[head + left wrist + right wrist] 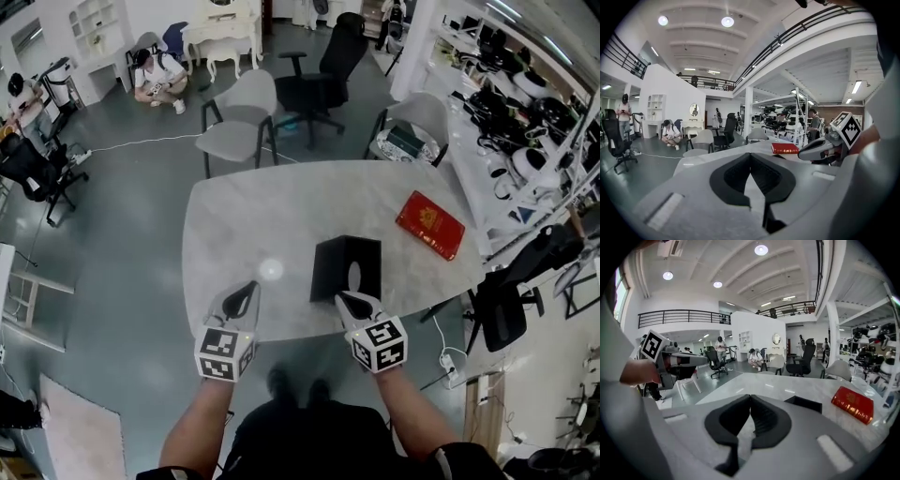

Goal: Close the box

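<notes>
A black box (347, 267) stands with its top open near the front edge of the pale oval table (262, 216); something pale shows inside it. Its corner appears in the right gripper view, black box (804, 404). My right gripper (349, 298) is shut and empty, its tips just in front of the box's near side. My left gripper (248, 289) is also shut and empty, over the table's front edge, to the left of the box. In their own views, the jaws of the left gripper (750, 154) and of the right gripper (750, 397) meet with nothing between them.
A flat red book-like thing (429, 223) lies on the table's right part, beyond the box. Grey chairs (239, 117) and a black office chair (323, 75) stand behind the table. Shelves with equipment (520, 122) line the right. A person (157, 75) crouches far left.
</notes>
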{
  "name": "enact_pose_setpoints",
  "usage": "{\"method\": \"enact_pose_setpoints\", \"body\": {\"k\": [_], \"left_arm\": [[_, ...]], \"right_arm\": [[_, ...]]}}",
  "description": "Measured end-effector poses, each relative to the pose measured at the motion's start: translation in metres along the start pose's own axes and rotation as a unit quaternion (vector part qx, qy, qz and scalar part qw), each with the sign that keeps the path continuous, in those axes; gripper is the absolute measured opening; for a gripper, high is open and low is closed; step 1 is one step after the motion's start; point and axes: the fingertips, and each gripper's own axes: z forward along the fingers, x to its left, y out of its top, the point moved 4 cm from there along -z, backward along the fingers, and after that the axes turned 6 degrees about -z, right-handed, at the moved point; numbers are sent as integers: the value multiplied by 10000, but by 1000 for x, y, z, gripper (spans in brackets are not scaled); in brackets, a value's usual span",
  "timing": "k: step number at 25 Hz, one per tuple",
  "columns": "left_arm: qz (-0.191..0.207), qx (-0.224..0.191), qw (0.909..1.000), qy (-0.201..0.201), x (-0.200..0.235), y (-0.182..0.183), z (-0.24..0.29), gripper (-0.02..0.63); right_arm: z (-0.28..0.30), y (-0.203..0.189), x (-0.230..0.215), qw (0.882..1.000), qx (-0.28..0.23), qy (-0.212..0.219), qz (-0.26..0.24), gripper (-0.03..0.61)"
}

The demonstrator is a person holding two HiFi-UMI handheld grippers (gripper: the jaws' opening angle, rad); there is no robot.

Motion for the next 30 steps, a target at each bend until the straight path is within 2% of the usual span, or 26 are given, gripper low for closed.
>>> {"method": "enact_pose_setpoints", "body": {"k": [2,3,7,15,22,28,30], "left_arm": [[-50,-8,10000,-43,17,-5,0,9],[-85,-11,9999,-69,25,-7,0,9],[-156,33,9997,-206,42,-17,7,9],[-204,273,9988,-364,56,-52,24,11],[-375,468,9975,-369,55,-72,50,9],[-444,601,9965,-377,52,-85,53,9],[-484,640,9961,-377,52,-90,54,9]], "right_arm": [[17,-3,9,9996,249,0,-144,9],[25,-5,13,9990,390,7,-235,48],[51,-17,18,9928,934,-21,-754,91],[97,-59,17,9642,1833,162,-1912,164],[120,-92,3,9379,2206,285,-2662,173],[128,-107,-4,9244,2403,247,-2953,178],[130,-114,-7,9161,2504,225,-3123,183]]}}
